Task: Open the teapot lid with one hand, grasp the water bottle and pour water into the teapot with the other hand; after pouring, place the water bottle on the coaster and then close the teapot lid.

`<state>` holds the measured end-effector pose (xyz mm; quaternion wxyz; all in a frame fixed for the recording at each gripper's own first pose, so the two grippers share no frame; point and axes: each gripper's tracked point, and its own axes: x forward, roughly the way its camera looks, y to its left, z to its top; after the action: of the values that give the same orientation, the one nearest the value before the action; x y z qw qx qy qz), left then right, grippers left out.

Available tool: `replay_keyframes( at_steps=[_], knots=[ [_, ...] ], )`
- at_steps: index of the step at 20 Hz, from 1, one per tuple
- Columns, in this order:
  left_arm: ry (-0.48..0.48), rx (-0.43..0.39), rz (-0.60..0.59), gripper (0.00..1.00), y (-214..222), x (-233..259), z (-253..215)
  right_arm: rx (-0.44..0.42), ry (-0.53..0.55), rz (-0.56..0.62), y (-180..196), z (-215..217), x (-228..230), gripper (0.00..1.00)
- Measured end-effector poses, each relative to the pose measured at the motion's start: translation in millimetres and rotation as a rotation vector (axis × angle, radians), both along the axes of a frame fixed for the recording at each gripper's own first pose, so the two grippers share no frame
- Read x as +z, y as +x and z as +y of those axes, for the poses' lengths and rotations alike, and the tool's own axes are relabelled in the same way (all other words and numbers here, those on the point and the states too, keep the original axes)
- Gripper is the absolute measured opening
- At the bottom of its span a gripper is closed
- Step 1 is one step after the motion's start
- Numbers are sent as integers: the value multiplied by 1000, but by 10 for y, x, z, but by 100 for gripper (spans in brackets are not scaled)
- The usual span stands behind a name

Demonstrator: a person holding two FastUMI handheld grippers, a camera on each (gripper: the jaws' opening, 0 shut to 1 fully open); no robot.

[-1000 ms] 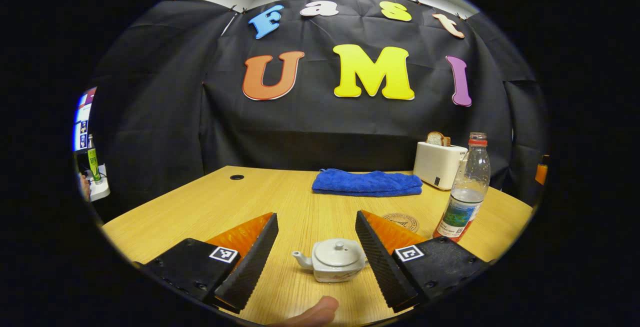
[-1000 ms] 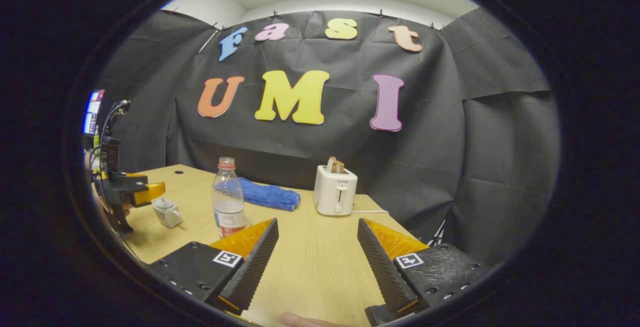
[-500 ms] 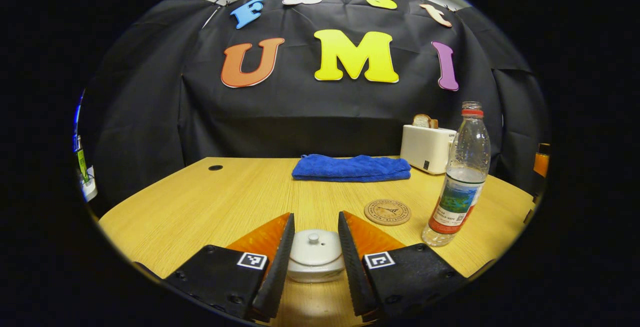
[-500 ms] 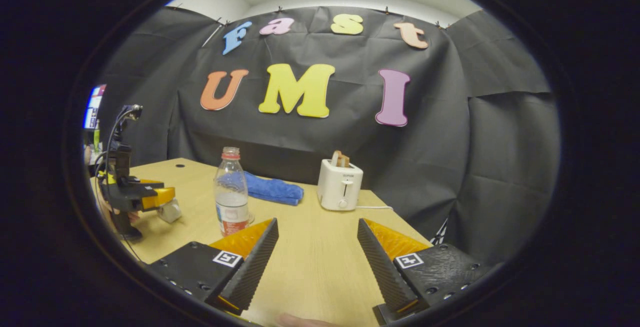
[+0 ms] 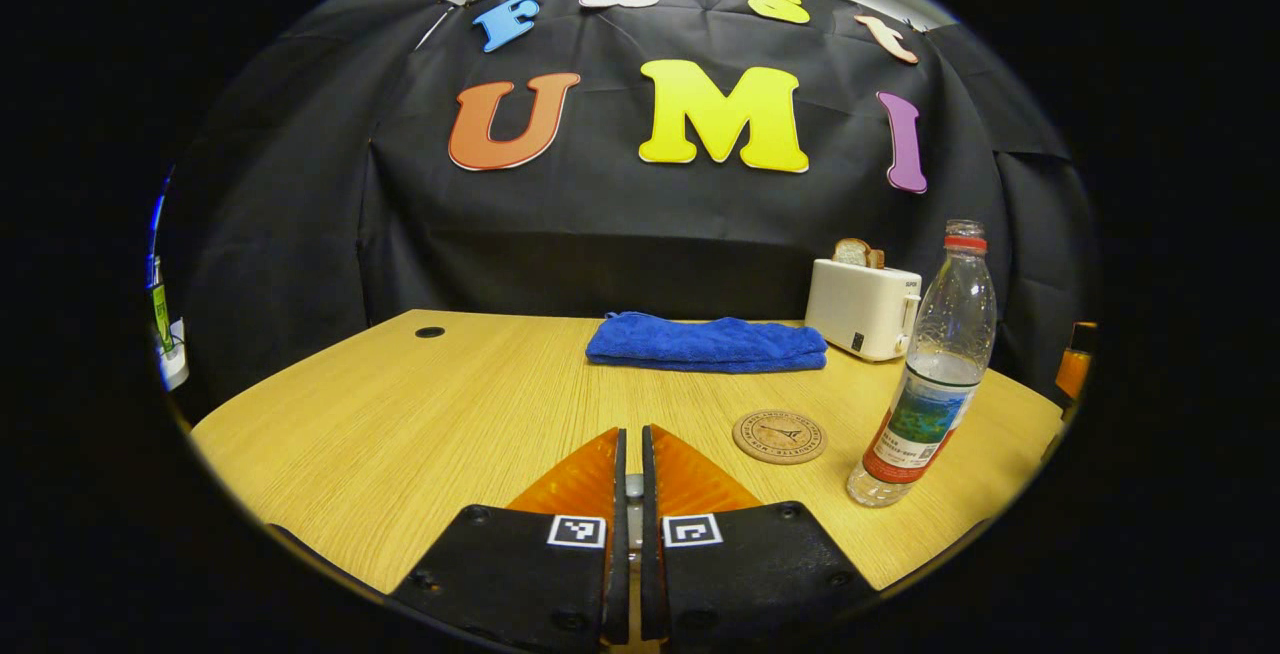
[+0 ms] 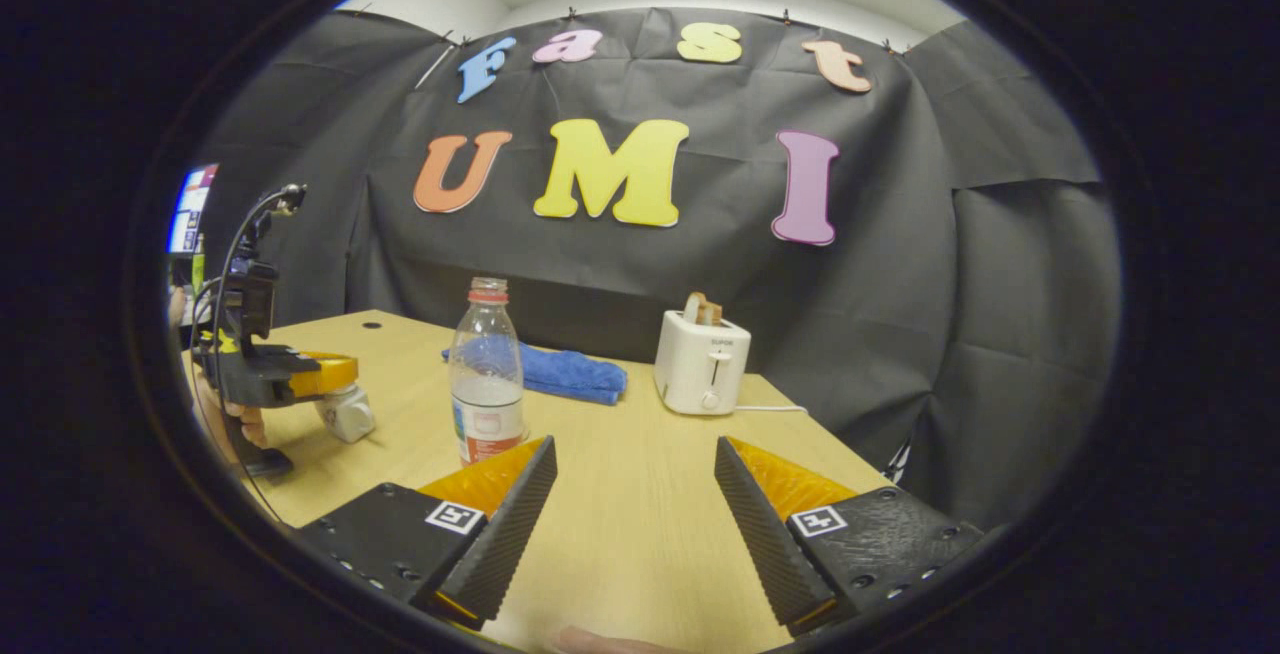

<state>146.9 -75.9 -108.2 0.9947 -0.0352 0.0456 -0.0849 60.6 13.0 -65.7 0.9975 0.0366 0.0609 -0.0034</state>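
In the left gripper view the left gripper (image 5: pixel 630 454) sits low over the wooden table (image 5: pixel 400 434), its two fingers drawn almost together with only a thin slit between them. A small pale knob (image 5: pixel 634 483) shows in that slit — the top of the teapot lid, pinched between the fingers; the rest of the pot is hidden beneath them here.

In the right gripper view the same gripper (image 6: pixel 335 374) appears at the far left, held by a hand (image 6: pixel 245 426), with the white teapot (image 6: pixel 347 414) directly under its tips and standing on the table. Whether the lid has left the pot cannot be told.

The right gripper (image 6: pixel 635 454) hangs over bare tabletop with its fingers spread wide and nothing between them.

Just past the left gripper's tips and to the right lies the round coaster (image 5: pixel 779 436), flat and bare. Beside it, farther right, the water bottle (image 5: pixel 930 374) stands upright with its cap off — clear plastic, water filling roughly the lower half, a label around the lower body.

Farther back a folded blue towel (image 5: pixel 708 344) lies near the table's far edge, and to its right stands a white toaster (image 5: pixel 862 309) with a slice of bread (image 5: pixel 853 252) sticking out of its slot.
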Motion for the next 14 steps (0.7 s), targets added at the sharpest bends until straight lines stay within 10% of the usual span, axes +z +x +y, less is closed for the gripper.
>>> replay_keyframes(
  at_steps=[14],
  knots=[
    [3,19,-31,7,-661,754,350,165,78,-40,405,1014,31,97]
  ],
)
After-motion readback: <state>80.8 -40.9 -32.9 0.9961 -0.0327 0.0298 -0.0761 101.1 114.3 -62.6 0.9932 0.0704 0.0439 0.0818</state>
